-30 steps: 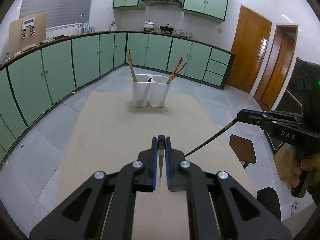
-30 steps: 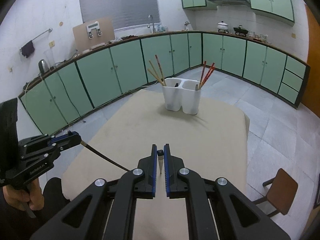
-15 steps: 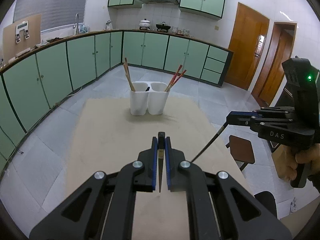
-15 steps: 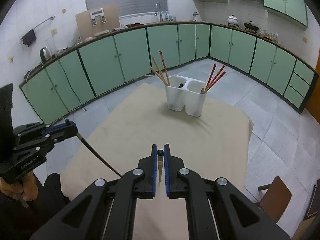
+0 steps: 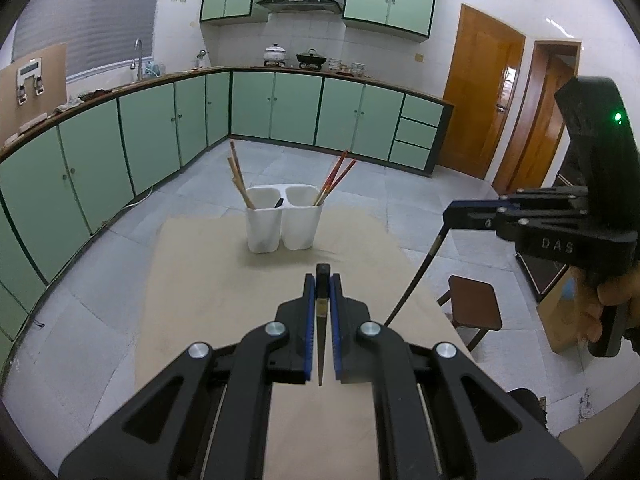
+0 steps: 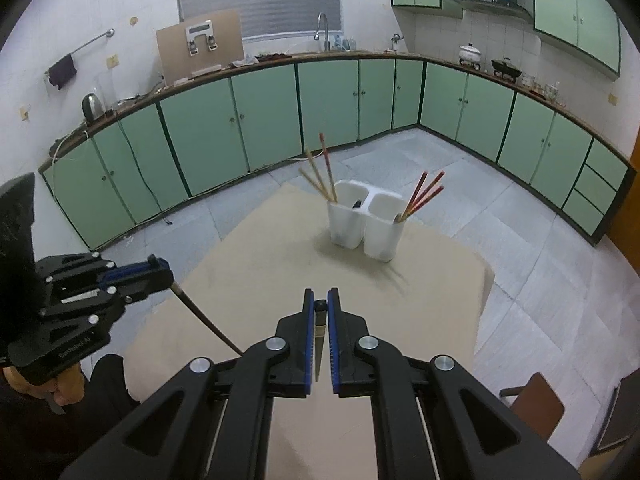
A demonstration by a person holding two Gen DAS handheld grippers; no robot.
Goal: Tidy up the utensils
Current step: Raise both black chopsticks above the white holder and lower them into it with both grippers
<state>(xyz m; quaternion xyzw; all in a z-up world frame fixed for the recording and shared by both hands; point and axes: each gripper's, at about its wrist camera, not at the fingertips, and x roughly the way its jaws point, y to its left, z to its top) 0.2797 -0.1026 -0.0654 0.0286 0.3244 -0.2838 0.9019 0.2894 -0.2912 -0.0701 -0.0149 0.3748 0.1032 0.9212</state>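
A white two-compartment utensil holder (image 5: 283, 222) stands at the far end of the beige table (image 5: 224, 280); it also shows in the right wrist view (image 6: 366, 226). Its left compartment holds tan chopsticks (image 5: 237, 178) and a dark utensil tip; its right holds red chopsticks (image 5: 336, 176). My left gripper (image 5: 321, 284) is shut on a dark chopstick (image 5: 321, 320), held above the table. My right gripper (image 6: 319, 308) is shut on another dark chopstick (image 6: 318, 344). Each gripper appears in the other's view, with its chopstick hanging down: the right one (image 5: 452, 216), the left one (image 6: 160, 276).
Green cabinets (image 5: 280, 112) line the walls. A brown stool (image 5: 474, 306) stands right of the table, also seen in the right wrist view (image 6: 536, 404). Wooden doors (image 5: 480, 100) are at the right.
Both grippers have risen and drawn back slightly with their chopsticks. The right gripper's chopstick now hangs more steeply. The holder looks a little farther off.
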